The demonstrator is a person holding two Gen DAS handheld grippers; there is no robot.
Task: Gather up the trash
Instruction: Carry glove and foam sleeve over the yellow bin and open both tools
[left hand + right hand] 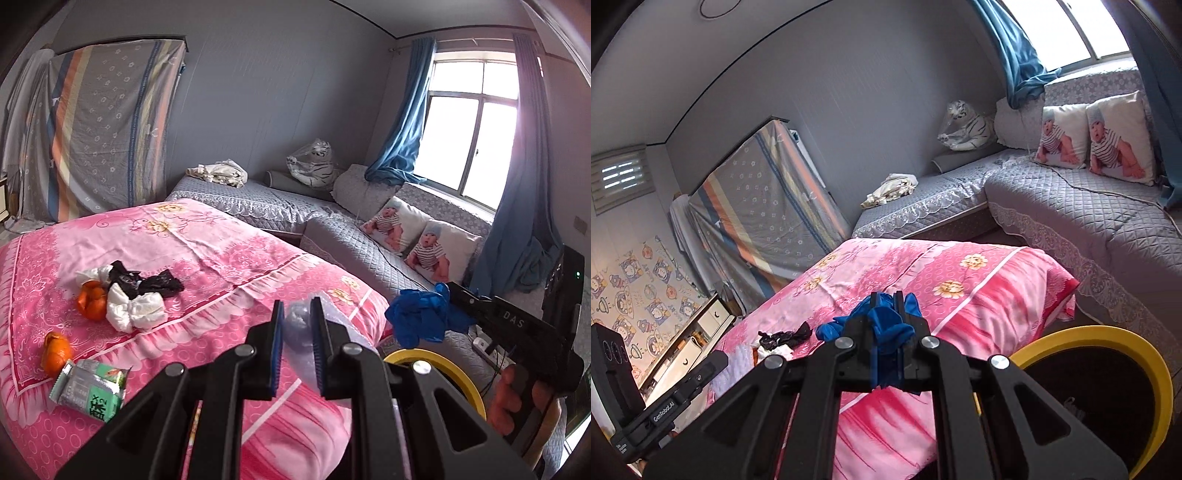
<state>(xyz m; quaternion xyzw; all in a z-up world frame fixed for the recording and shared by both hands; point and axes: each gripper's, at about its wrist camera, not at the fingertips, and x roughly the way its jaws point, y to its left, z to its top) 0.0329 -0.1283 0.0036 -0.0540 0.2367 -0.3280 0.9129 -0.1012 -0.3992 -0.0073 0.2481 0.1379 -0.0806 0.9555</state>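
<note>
Pink bed [221, 258], scattered wrappers [90, 389], peels [55, 350]

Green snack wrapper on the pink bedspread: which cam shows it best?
Left wrist view: the green snack wrapper lies in full sight on the pink bedspread, unobstructed. The right wrist view does not show it.

Bin [1108, 336] right of bed [221, 251]; sofa [351, 243] behind.

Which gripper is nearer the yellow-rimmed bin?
Right. The right gripper, shut on a blue glove, is just beside the yellow-rimmed bin; the left gripper, clamping bubble wrap, sits farther over the pink bed.
</note>
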